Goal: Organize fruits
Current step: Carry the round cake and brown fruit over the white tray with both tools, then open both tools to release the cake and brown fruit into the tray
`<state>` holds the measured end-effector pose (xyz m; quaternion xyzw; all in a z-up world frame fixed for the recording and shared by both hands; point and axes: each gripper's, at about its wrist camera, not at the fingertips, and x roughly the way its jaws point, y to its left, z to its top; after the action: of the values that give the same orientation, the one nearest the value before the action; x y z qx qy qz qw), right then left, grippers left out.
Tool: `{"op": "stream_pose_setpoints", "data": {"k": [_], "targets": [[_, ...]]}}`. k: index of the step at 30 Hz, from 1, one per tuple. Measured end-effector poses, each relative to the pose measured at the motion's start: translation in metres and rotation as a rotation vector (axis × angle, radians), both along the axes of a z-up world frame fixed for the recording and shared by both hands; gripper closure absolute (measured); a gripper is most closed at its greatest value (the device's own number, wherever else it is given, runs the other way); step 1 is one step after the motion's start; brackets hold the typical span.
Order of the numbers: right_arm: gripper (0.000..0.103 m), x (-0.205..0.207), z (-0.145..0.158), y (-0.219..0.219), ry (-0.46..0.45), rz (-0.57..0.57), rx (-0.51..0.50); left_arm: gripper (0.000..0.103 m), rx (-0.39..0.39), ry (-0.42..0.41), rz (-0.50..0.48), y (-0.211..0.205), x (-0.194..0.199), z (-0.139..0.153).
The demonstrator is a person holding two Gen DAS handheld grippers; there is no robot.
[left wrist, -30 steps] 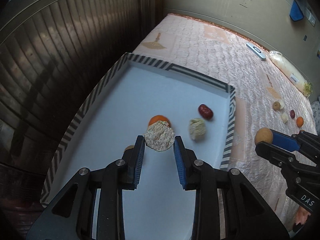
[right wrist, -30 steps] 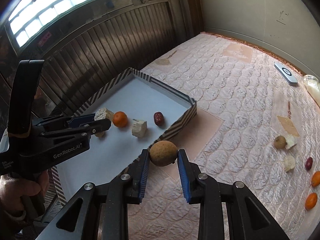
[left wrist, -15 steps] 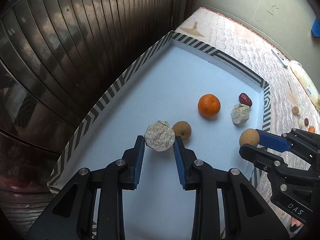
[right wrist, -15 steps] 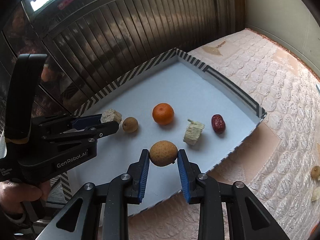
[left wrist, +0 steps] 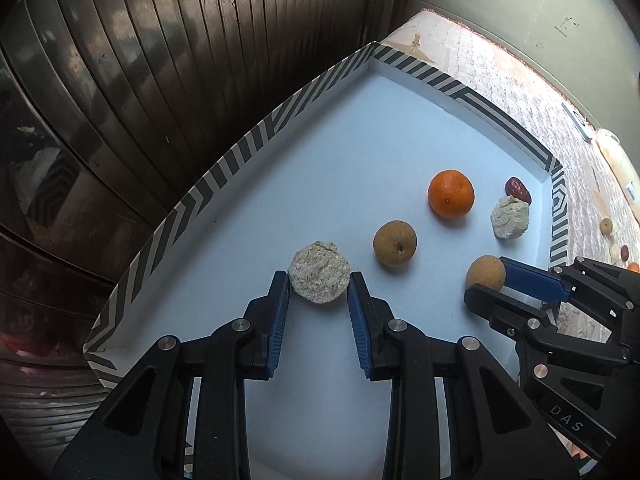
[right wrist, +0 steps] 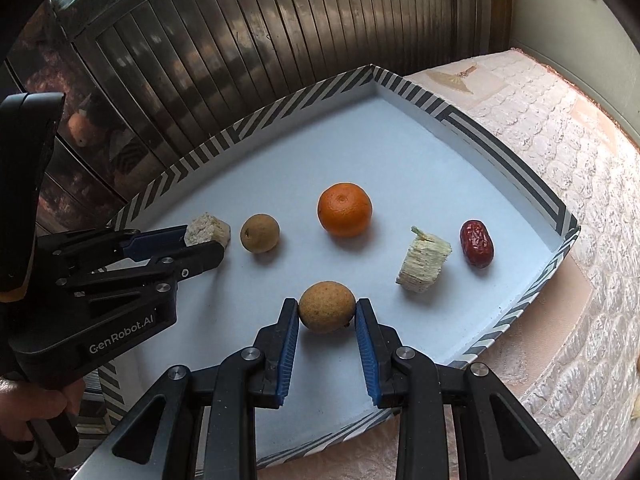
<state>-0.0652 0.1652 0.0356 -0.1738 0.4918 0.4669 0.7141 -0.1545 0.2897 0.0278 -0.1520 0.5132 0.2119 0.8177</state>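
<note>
Fruits sit inside the striped tray (right wrist: 500, 152): my left claw (left wrist: 319, 280) clenches a pale crumbly chunk (left wrist: 319, 272), my right claw (right wrist: 327, 309) grips a brown fruit (right wrist: 327, 306), beside the orange (right wrist: 344, 209) and red date (right wrist: 476, 243)

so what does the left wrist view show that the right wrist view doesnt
Only the left wrist view shows small fruits lying out on the quilted mat beyond the tray.

Only the right wrist view shows the person's left hand on the handle, and the whole red date unobstructed.

Both show the striped tray, the orange, the loose brown fruit, the pale chunk, the left gripper shut on a crumbly round piece, and the right gripper shut on a brown fruit.
</note>
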Motion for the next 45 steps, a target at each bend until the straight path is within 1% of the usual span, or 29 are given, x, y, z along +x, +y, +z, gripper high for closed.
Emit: {"op": "stream_pose_setpoints", "data": {"k": [3, 4, 5, 6, 7, 8, 13, 17, 19, 26, 35, 40, 45], "targets": [[0.075, -0.001, 0.000, 0.001, -0.010, -0.003, 0.001, 0.072, -0.002, 0.003, 0.013, 0.000, 0.003, -0.001], [0.075, -0.001, -0.001, 0.002, -0.010, -0.004, 0.003, 0.068, -0.004, 0.009, 0.019, 0.000, 0.003, -0.002], [0.074, -0.001, 0.000, 0.001, -0.009, -0.003, 0.003, 0.058, -0.008, 0.012, 0.024, 0.000, 0.003, -0.002], [0.073, -0.001, 0.000, 0.001, -0.007, -0.003, 0.005, 0.052, -0.011, 0.010, 0.029, 0.001, 0.004, -0.003], [0.072, -0.001, 0.000, 0.001, -0.005, -0.004, 0.008, 0.043, -0.010, 0.008, 0.035, 0.001, 0.006, -0.003], [0.072, -0.001, 0.001, 0.000, -0.004, -0.006, 0.013, 0.041, -0.008, 0.003, 0.039, 0.001, 0.007, -0.002], [0.070, -0.001, 0.013, -0.009, -0.014, -0.020, 0.046, 0.041, -0.001, -0.006, 0.039, -0.003, 0.010, 0.008], [0.069, 0.002, 0.030, -0.026, -0.038, -0.052, 0.088, 0.041, 0.029, -0.033, 0.035, -0.011, 0.018, 0.022], [0.068, 0.004, 0.037, -0.034, -0.052, -0.074, 0.103, 0.041, 0.047, -0.049, 0.022, -0.016, 0.024, 0.031], [0.066, 0.021, 0.054, -0.067, -0.077, -0.175, 0.137, 0.041, 0.062, -0.086, -0.043, -0.045, 0.058, 0.048], [0.066, 0.040, 0.062, -0.114, -0.103, -0.304, 0.132, 0.041, 0.055, -0.109, -0.157, -0.091, 0.102, 0.055], [0.066, 0.049, 0.065, -0.141, -0.105, -0.367, 0.125, 0.041, 0.058, -0.111, -0.212, -0.115, 0.114, 0.057], [0.065, 0.054, 0.063, -0.159, -0.104, -0.416, 0.118, 0.041, 0.059, -0.106, -0.255, -0.135, 0.123, 0.057]]}}
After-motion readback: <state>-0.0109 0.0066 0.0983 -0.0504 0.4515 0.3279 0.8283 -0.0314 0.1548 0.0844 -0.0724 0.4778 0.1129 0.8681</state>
